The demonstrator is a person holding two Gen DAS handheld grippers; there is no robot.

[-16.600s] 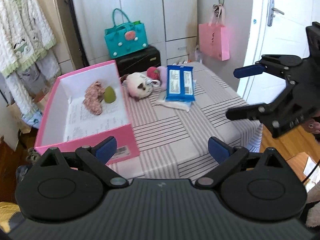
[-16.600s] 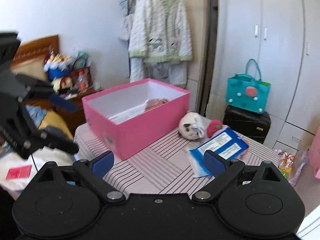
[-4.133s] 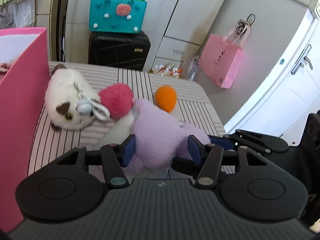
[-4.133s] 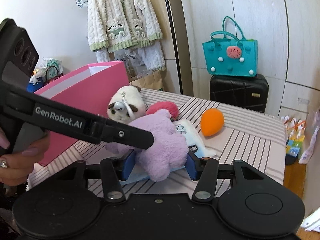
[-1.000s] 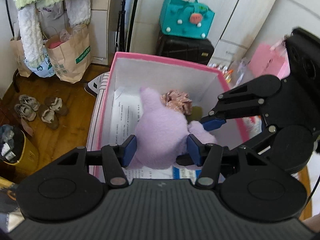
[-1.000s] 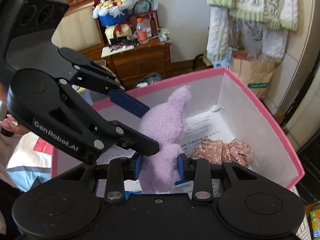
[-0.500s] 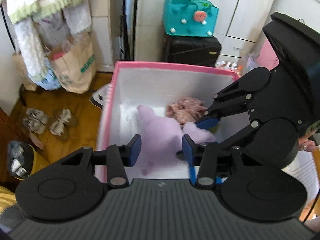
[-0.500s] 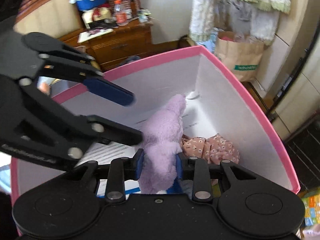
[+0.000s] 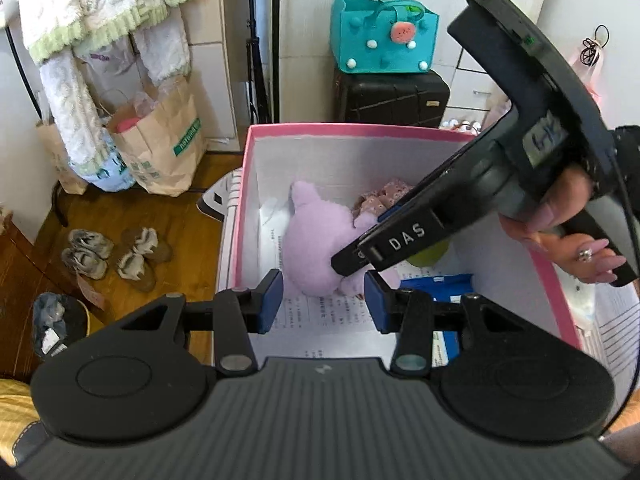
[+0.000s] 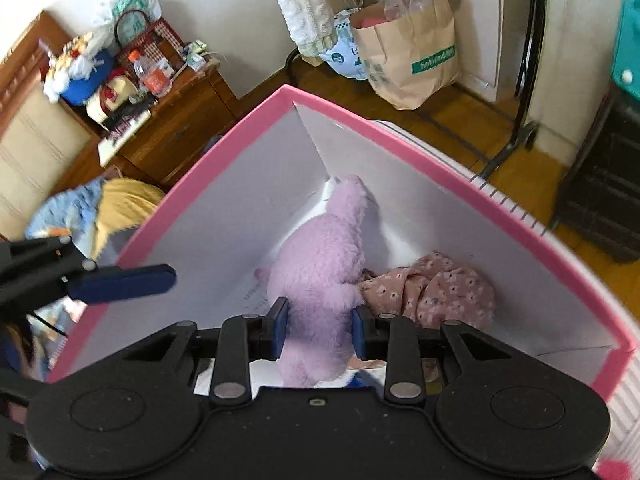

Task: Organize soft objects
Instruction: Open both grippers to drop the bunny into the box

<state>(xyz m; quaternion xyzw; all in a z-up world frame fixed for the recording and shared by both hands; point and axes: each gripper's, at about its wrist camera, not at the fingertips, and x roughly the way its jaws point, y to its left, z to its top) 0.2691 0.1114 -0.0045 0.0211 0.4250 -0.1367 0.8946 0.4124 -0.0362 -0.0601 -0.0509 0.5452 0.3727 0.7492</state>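
Right wrist view: right gripper (image 10: 318,328) jaws clamp purple plush (image 10: 320,264)

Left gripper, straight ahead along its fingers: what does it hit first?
Probably the purple plush in the pink box, lying just beyond the left gripper, whose pads are clear of it. The right gripper is clamped on it. Depth is uncertain; the paper-lined box floor may come first.

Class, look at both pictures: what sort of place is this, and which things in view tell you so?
Most likely a bedroom at home: knitted clothes hang on a rail, shoes lie on the wooden floor, and a cluttered wooden bedside cabinet stands by the wall.
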